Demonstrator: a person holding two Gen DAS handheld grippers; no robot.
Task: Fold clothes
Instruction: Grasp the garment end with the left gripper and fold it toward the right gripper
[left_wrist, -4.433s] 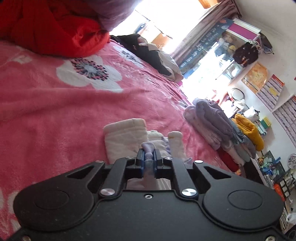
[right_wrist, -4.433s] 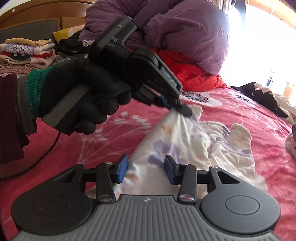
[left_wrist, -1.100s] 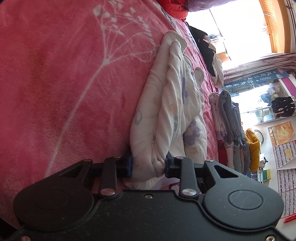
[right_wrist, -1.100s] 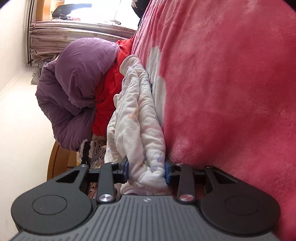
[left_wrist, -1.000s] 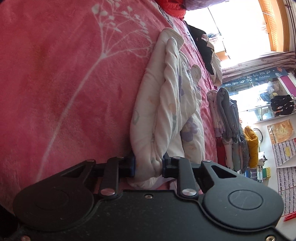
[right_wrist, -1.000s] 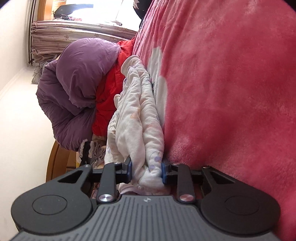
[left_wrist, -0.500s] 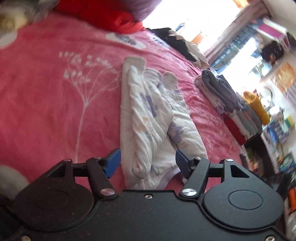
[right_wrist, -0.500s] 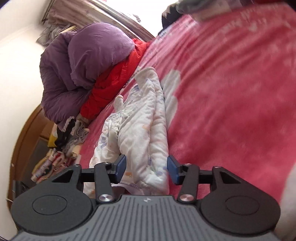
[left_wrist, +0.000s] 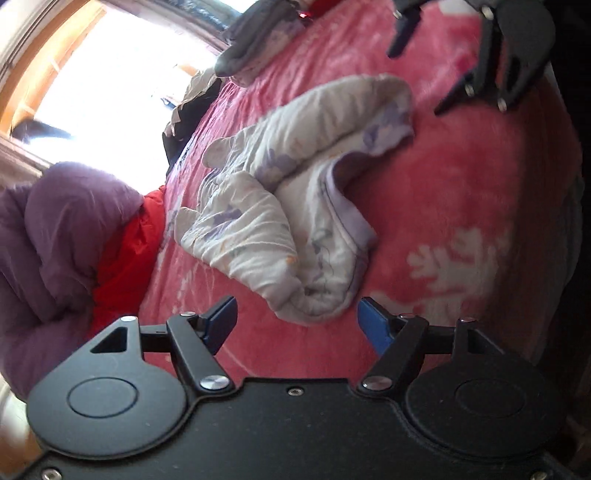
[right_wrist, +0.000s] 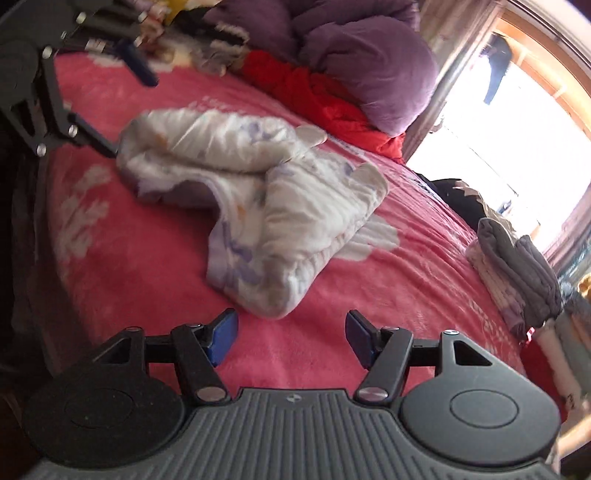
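A white garment with purple flowers (left_wrist: 295, 206) lies loosely folded and bent in a V on the pink bed blanket (left_wrist: 461, 184). My left gripper (left_wrist: 297, 321) hovers just short of the garment's near end. Its jaws are opening and the pads touch no cloth. In the right wrist view the same garment (right_wrist: 266, 192) lies ahead of my right gripper (right_wrist: 291, 334), whose jaws are also opening with nothing between them. Each gripper shows in the other's view: the right gripper (left_wrist: 421, 70) at the garment's far end, the left gripper (right_wrist: 125, 107) at the top left.
A purple quilt (right_wrist: 369, 62) and a red cloth (right_wrist: 317, 96) are heaped at the head of the bed. A stack of folded clothes (right_wrist: 517, 273) sits at the bed's right side, and dark clothes (right_wrist: 458, 195) lie near the bright window.
Both grippers have let go of the garment, opened wide, rolled upright and drawn back. The garment now rests on the blanket, apart from both.
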